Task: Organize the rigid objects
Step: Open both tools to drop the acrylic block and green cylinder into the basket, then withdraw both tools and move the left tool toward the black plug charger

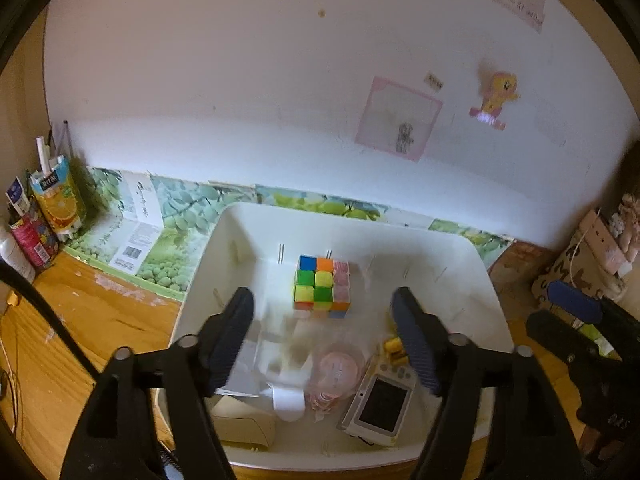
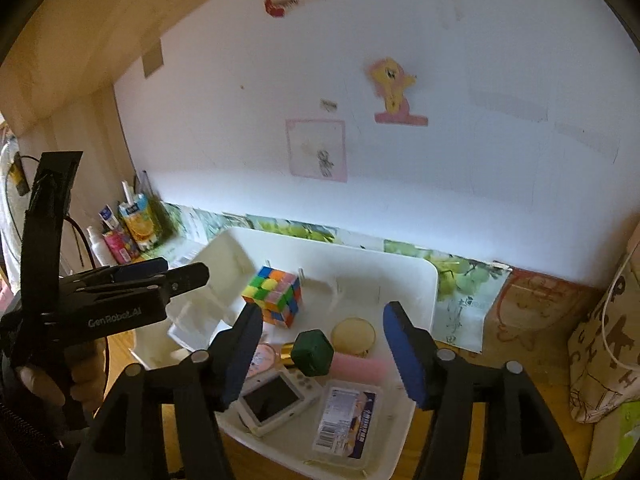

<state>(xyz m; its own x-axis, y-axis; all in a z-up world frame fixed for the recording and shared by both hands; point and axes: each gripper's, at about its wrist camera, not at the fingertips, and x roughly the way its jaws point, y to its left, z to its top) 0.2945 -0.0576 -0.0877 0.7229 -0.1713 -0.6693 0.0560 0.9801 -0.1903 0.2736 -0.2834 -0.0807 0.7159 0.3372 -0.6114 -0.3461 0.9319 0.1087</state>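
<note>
A white plastic bin (image 1: 484, 280) (image 2: 424, 280) sits on the wooden desk against the wall. A multicolour puzzle cube (image 1: 322, 286) (image 2: 274, 294) lies inside it at the back. Nearer the front lie a small white camera (image 1: 380, 402) (image 2: 276, 398), a pink round item (image 1: 338, 368), a green dumbbell with a pink handle (image 2: 314, 352), a gold round tin (image 2: 354, 334) and a flat packet with a barcode (image 2: 348, 418). My left gripper (image 1: 322, 336) is open and empty above the bin; it also shows in the right wrist view (image 2: 176, 276). My right gripper (image 2: 320, 354) is open and empty over the bin's front.
A juice carton (image 1: 60, 196) (image 2: 140, 220), small cartons and a white bottle (image 2: 98, 246) stand at the desk's far left corner. A printed paper bag (image 2: 604, 364) stands at the right. Green fruit-print sheets (image 1: 160, 224) line the wall base.
</note>
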